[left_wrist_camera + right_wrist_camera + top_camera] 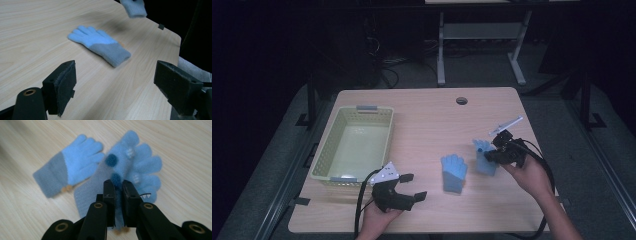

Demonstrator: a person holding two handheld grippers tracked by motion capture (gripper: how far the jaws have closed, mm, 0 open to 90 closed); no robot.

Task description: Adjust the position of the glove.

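- High view: the right gripper (493, 150) hangs above the right half of the table (427, 110), a blue glove (484, 157) pinched in its closed jaws and dangling below them.
- Right gripper view: the jaws are clamped narrow on the held glove (130, 170), which fans out ahead of the tips with its fingers pointing away; two dark blue pom-poms and small white marks show on it.
- A second glove (70, 170) lies flat on the wood just left of the held one in that view, grey cuff toward the camera side, fingers away.
- High view again: this second glove (454, 172) rests between the two grippers, nearer the right one.
- The left gripper (409, 186) sits low near the table's front edge, jaws spread wide with nothing between them.
- Left gripper view: the flat glove (100, 45) lies ahead of the open jaws, well apart from both pads; the lifted glove (133, 8) hangs farther off, at the top.
- A pale green basket (324, 160) stands just beyond the left gripper, to its left.
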